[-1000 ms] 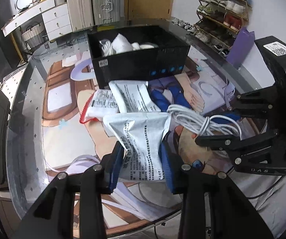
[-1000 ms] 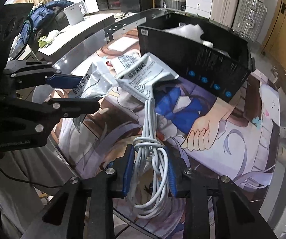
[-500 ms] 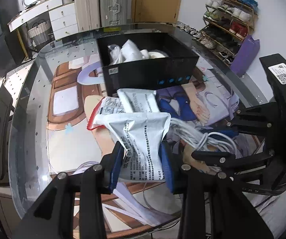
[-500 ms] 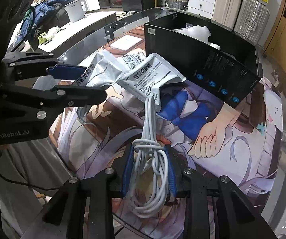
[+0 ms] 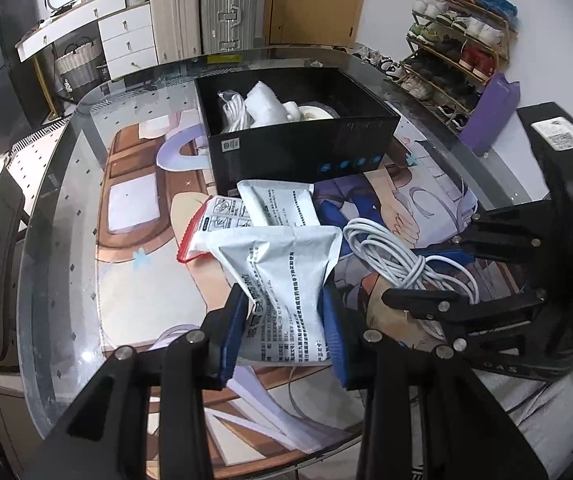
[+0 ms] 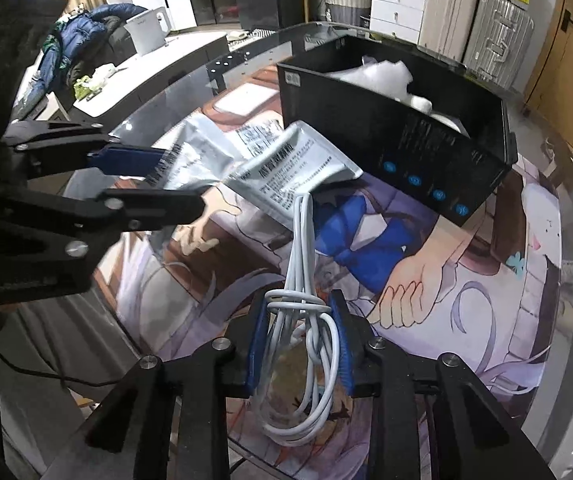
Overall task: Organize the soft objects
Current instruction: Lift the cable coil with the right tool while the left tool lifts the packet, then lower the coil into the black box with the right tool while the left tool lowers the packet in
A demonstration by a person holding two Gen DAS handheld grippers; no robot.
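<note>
Between the blue pads of the left hand-held gripper a foil pouch is clamped, lifted clear of the counter. The right hand-held gripper pinches a coiled cable; both seem bound for the black box beyond, which already holds soft white items.

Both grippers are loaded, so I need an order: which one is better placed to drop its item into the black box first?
Probably the left gripper: its white printed foil pouch hangs in line with the open black box. The right gripper, clamping the coiled white cable, sits off to the side.
</note>
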